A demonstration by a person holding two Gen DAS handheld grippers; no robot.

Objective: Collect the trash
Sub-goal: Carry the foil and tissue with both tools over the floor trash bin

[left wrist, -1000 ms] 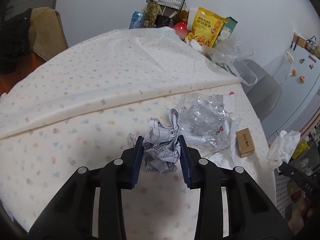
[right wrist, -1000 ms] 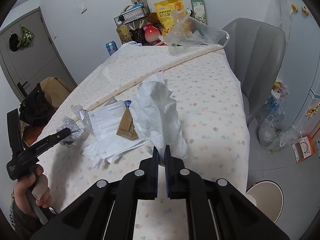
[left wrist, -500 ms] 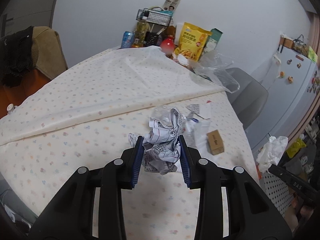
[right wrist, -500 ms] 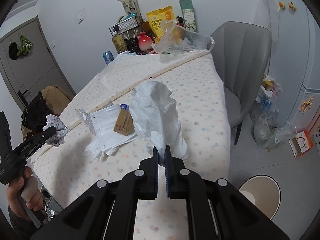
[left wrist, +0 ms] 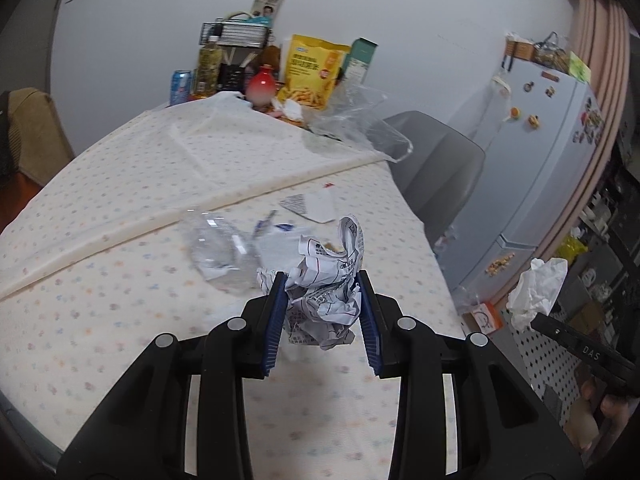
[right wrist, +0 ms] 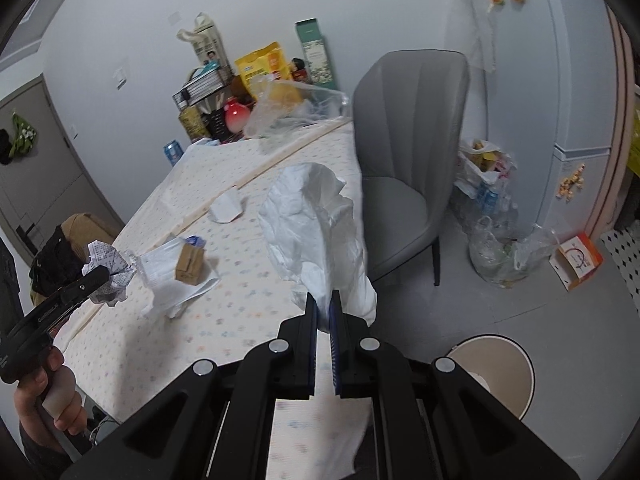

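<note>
My left gripper (left wrist: 322,280) is shut on a crumpled printed paper ball (left wrist: 326,292), held above the table's near right part; the same paper ball (right wrist: 107,276) shows at the left of the right wrist view. My right gripper (right wrist: 324,300) is shut on a white crumpled plastic bag (right wrist: 316,224), lifted past the table's right edge; the bag (left wrist: 536,292) also hangs at the right of the left wrist view. On the flowered tablecloth (left wrist: 120,280) lie a clear plastic wrapper (left wrist: 220,244), a small brown box (right wrist: 190,264) and white paper (right wrist: 228,210).
A round beige bin (right wrist: 496,372) stands on the floor at lower right. A grey chair (right wrist: 404,152) is beside the table. Bags of clutter (right wrist: 492,216) lie by the fridge (left wrist: 552,160). Snack packs, bottles and a wire basket (left wrist: 234,36) crowd the table's far end.
Both grippers rose and swung right with their loads; the table litter has slid left and farther off. The chair, floor and bin have come into fuller view.
</note>
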